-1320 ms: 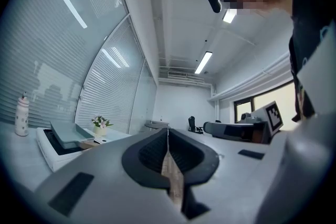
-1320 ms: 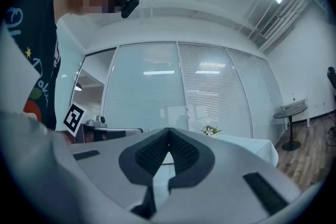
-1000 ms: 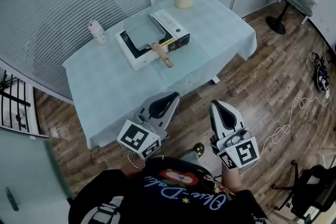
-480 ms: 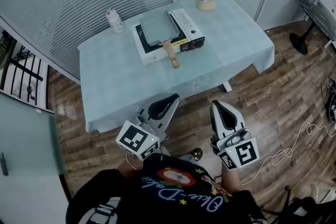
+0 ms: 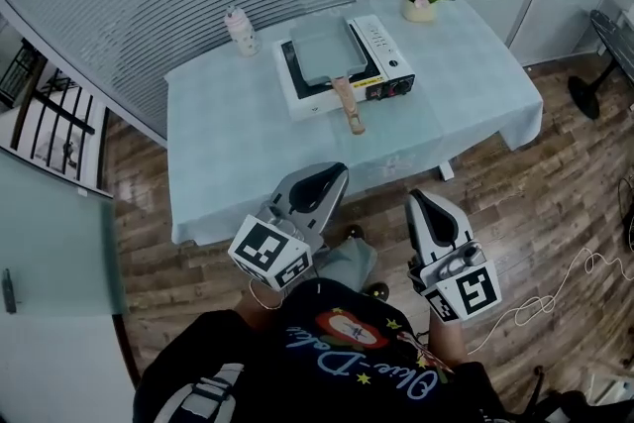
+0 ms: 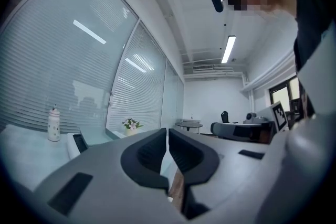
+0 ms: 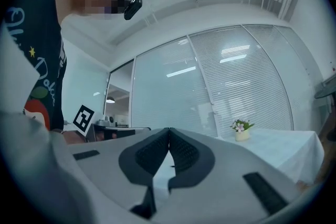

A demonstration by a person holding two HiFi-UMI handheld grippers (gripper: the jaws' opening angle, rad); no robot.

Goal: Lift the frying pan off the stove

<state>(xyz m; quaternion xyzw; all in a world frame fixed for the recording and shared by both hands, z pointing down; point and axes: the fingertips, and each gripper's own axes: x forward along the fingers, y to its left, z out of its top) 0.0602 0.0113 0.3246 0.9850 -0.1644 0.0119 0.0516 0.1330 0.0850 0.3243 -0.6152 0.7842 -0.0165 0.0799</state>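
Head view, change: the table is seen further right in the frame than a second ago, and a foot is now seen on the floor between the grippers and the table.
Head view, task's thing: the frying pan is still seated on the stove at the far side of the table, its wooden handle pointed toward the person. A bottle is set to the stove's left and a flower pot to its right.
Head view, hands: the left gripper and right gripper are held low in front of the chest, well apart from the table, tips aimed toward it, marker cubes nearest the body.
Left gripper view, jaws: the left gripper is shown closed, pad against pad, with nothing gripped. A brown strip below the tips may be the wooden floor; it cannot be told for certain.
Left gripper view, surroundings: the bottle and flower pot are seen at the left.
Right gripper view, jaws: the right gripper is likewise pressed together and empty.
Right gripper view, surroundings: the flower pot is seen on the table at the right.
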